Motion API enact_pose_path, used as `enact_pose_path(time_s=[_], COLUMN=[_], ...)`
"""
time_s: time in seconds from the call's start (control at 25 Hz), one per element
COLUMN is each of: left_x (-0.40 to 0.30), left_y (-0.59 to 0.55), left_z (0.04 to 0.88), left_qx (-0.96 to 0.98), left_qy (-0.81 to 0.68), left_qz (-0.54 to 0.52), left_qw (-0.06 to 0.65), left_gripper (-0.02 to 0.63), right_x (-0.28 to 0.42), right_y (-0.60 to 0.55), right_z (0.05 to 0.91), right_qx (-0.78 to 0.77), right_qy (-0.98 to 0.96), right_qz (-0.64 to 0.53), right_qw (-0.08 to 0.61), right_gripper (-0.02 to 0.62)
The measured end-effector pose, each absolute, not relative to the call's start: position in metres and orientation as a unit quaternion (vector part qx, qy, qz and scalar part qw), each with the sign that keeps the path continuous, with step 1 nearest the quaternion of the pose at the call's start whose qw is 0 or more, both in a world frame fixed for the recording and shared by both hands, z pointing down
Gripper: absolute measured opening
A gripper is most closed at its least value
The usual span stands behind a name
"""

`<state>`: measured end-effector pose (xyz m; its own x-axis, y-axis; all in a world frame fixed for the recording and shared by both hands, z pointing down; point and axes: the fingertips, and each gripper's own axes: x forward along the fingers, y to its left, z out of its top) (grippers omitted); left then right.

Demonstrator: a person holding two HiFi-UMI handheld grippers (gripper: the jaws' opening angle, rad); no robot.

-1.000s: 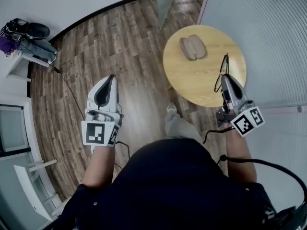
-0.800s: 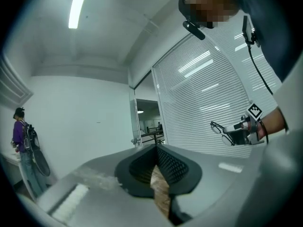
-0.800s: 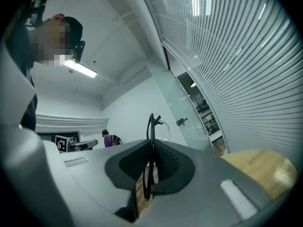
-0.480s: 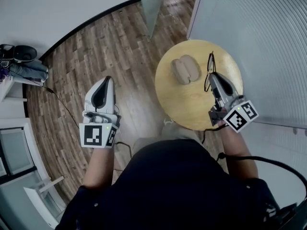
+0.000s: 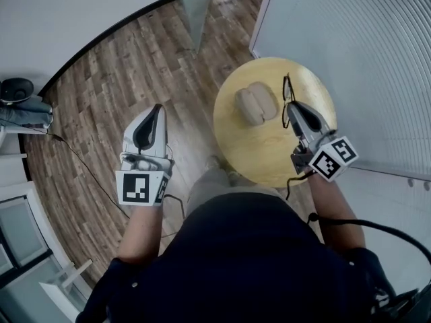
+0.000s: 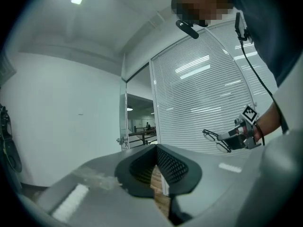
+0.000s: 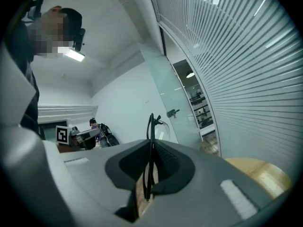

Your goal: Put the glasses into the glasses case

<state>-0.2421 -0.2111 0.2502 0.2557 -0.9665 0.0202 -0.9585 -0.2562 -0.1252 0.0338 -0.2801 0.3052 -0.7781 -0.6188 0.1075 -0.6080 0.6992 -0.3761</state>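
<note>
From the head view, we see the glasses case [image 5: 256, 105] lying open on the round wooden table [image 5: 262, 155], its two tan halves side by side. The glasses [image 5: 287, 98] are just beside it, pinched in our right gripper [image 5: 296, 113] over the table. Our left gripper [image 5: 155, 113] is over the brown wood floor [image 5: 135, 66], well apart from the table.

In the left gripper view, its jaws are closed together with nothing in them. White blinds [image 6: 199, 103] stand ahead.

In the right gripper view, the jaws squeeze the thin black glasses upright. The table edge shows low on the right.
</note>
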Motion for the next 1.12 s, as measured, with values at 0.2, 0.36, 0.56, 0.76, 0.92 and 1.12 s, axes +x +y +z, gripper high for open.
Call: enact_pose_path(time_s=[0.2,0.36,0.56,0.76,0.92,1.12], left_x=[-0.247,-0.248,-0.254,-0.259,-0.255,-0.238], left_y=[-0.230,-0.256,-0.277,-0.297,-0.309,-0.328], left_z=[0.245,0.254,0.267,0.289,0.315,0.354], left_qx=[-0.804,-0.814,-0.816,-0.816,-0.816,-0.826], left_qy=[0.592,0.579,0.576,0.576,0.573,0.558], left_qz=[-0.025,-0.031,-0.040,-0.055,-0.071,-0.077], left_qw=[0.052,0.036,0.023,0.003,-0.002,-0.023], left_gripper=[0.000,0.002,0.000,0.002,0.002,0.002], right_x=[0.025,0.021,0.020,0.014,0.011,0.014], right_y=[-0.289,-0.304,-0.324,-0.341,-0.348,-0.365], right_z=[0.331,0.341,0.360,0.381,0.413,0.459], right_qx=[-0.362,-0.371,-0.381,-0.383,-0.376,-0.374], right_qy=[0.908,0.903,0.894,0.888,0.886,0.879], right_qz=[-0.211,-0.216,-0.235,-0.255,-0.270,-0.289], right_qw=[0.009,0.000,-0.009,-0.021,-0.036,-0.051], right_gripper=[0.028,0.028,0.028,0.028,0.028,0.028])
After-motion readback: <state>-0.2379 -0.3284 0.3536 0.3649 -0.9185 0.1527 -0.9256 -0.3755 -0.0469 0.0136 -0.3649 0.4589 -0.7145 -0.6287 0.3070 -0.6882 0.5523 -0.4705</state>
